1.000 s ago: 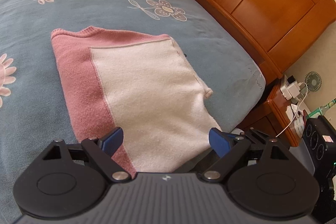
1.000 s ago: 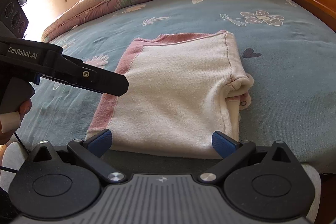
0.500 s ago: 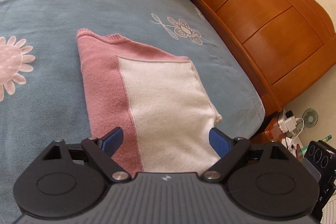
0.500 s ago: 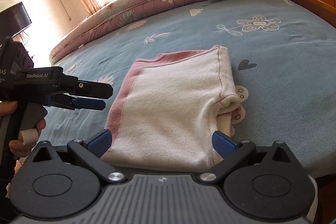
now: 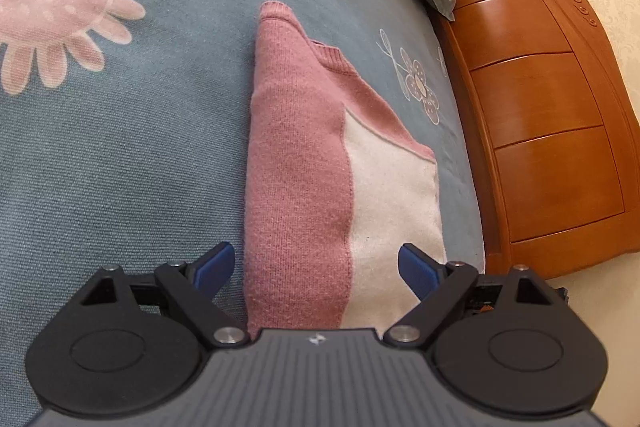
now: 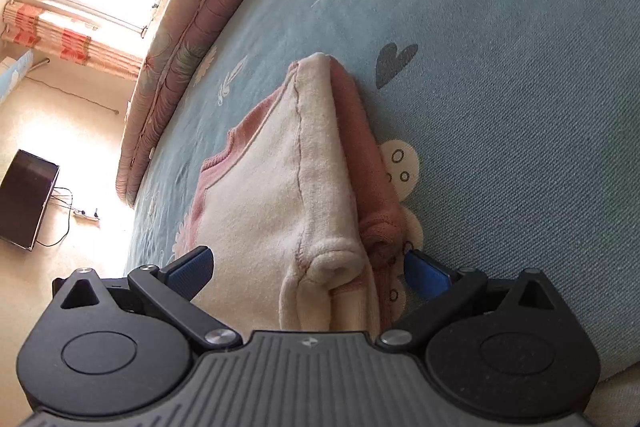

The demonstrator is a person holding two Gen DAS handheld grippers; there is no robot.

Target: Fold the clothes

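While it's lying flat on the blue flowered bedsheet (image 5: pixel 120 155), the sweater (image 5: pixel 304 163) looks pretty neatly folded: fuzzy knit, pink along one side and the ribbed collar, cream panel on top. From the right wrist view you can see a rolled cream edge with a pink layer tucked under it. Left gripper (image 5: pixel 316 265) is spread wide over the near end, holding nothing. Right gripper (image 6: pixel 308 269) is also wide apart, straddling the sweater's (image 6: pixel 260 195) corner. Wooden headboard (image 5: pixel 552 131) sits just beside.
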